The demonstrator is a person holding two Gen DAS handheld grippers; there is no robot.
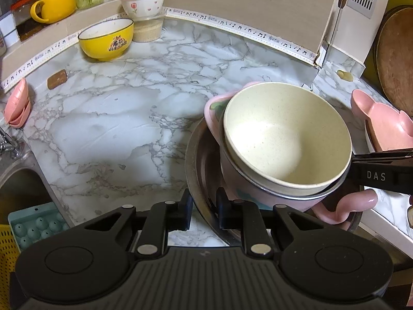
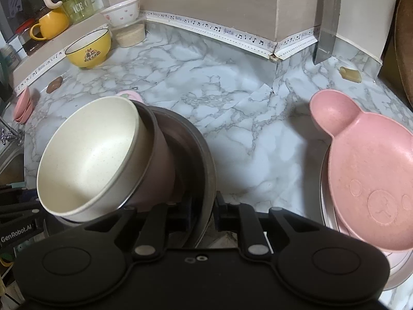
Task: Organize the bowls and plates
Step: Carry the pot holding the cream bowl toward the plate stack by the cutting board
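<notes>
Stacked dishes sit at the centre of both views: a cream bowl nested in a pink mug, which lies tilted inside a shallow metal plate. The plate's rim runs straight between the fingers of the left tool, whose jaws stand nearly closed and pinch that rim at the near edge. In the right wrist view the same metal plate passes between the fingers of the right tool, also nearly closed on the rim, with the cream bowl leaning to the left of it. So each tool grips the plate edge — the bowl and mug ride on top, just above and beside the fingers.

Beneath lies the marble-patterned desk. To the right of the right tool, close by, a pink bear-shaped dish rests on a white plate. Farther back, near the wall, stand a yellow bowl and a white bowl on a lidded container. A yellow mug sits on the ledge at upper left, and small pink dishes are stacked at the left edge — well apart from both tools.
</notes>
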